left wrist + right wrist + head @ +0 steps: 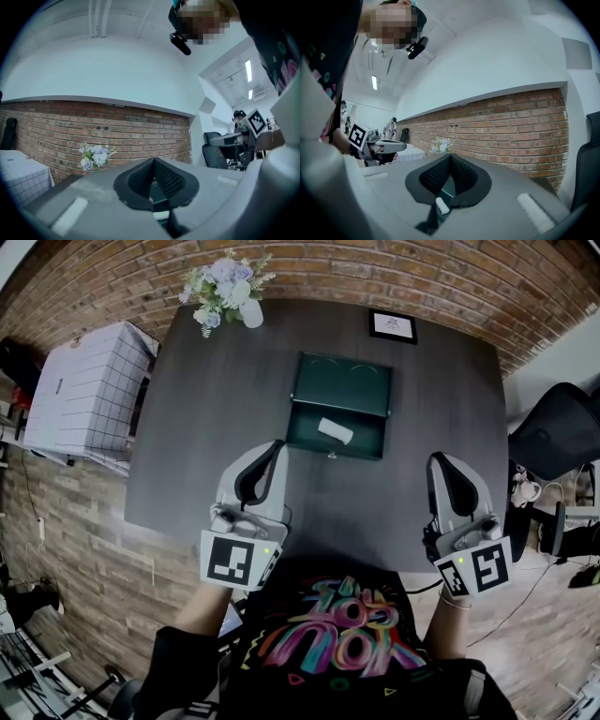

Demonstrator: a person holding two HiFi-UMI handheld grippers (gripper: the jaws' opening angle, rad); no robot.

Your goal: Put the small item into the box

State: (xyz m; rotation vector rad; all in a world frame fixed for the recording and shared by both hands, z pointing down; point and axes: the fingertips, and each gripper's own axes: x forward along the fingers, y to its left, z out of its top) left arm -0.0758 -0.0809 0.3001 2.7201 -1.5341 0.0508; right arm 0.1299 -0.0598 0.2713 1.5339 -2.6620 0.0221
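Over tbl (202, 409): both tools (277, 446) (437, 461) closed (empty)

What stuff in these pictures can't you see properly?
Head view: the small white item in the green box is too small to identify.
Head view: the framed card has print too small to read.
Both gripper views: shut jaws hide most of the green box.
Head view: the left gripper and right gripper cover parts of the near edge of the table.

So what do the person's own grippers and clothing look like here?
The left gripper and right gripper: pale grey shells, black textured pads, each with a white cube bearing black square markers and a green light. Black short-sleeved T-shirt with multicoloured print.
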